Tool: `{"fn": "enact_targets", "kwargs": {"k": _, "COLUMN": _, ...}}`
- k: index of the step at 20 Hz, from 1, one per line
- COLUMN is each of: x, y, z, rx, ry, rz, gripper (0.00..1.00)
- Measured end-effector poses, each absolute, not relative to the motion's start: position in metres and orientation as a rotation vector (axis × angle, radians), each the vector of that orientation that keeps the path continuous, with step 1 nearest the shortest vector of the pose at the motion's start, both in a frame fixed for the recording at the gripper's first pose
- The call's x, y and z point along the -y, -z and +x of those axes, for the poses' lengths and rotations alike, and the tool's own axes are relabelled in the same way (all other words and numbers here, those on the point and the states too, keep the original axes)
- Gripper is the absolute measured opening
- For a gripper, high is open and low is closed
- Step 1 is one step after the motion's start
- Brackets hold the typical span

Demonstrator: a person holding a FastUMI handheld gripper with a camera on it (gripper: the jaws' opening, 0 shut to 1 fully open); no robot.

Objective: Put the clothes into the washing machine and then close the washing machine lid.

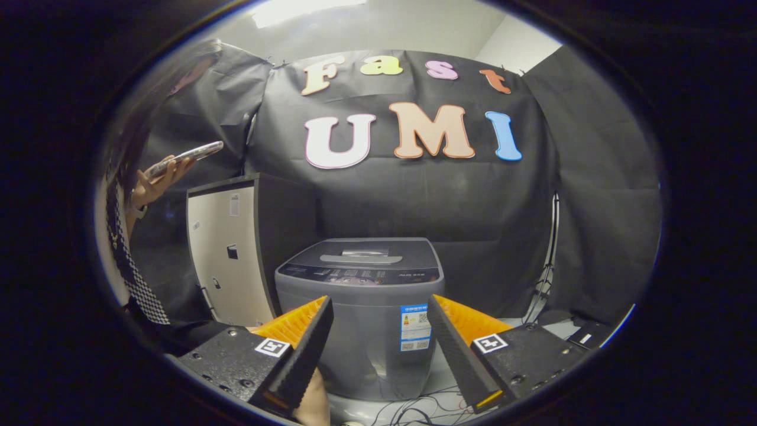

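Washing machine (361, 307), grey top-loader, stands upright straight ahead of the gripper (378, 337), well beyond its spread, empty fingers (307, 349); its lid (362, 253) lies flat and closed. Cables (414, 408) trail on the pale floor below. A white cabinet (227, 254) stands beside it; a person's hand (157, 180) holds a phone (186, 157).

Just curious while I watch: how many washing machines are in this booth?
1. The grey washing machine stands just beyond the open claw, lid down, beside a white cabinet. Anything behind the cabinet or the person's hand would be hidden.
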State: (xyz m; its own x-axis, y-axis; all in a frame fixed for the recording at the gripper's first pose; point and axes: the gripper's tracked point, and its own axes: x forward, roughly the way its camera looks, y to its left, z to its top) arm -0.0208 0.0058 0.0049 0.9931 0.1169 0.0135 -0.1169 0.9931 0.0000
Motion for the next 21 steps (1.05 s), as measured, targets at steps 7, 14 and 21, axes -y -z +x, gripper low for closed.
{"fn": "enact_targets", "kwargs": {"k": 7, "x": -0.006, "y": -0.005, "z": -0.021, "rx": 0.013, "ry": -0.117, "rz": 0.001, "gripper": 0.97}}
{"fn": "enact_targets", "kwargs": {"k": 14, "x": -0.007, "y": -0.006, "z": -0.025, "rx": 0.013, "ry": -0.117, "rz": 0.001, "gripper": 0.97}}
{"fn": "enact_targets", "kwargs": {"k": 21, "x": -0.003, "y": -0.016, "z": -0.023, "rx": 0.013, "ry": -0.117, "rz": 0.001, "gripper": 0.97}}
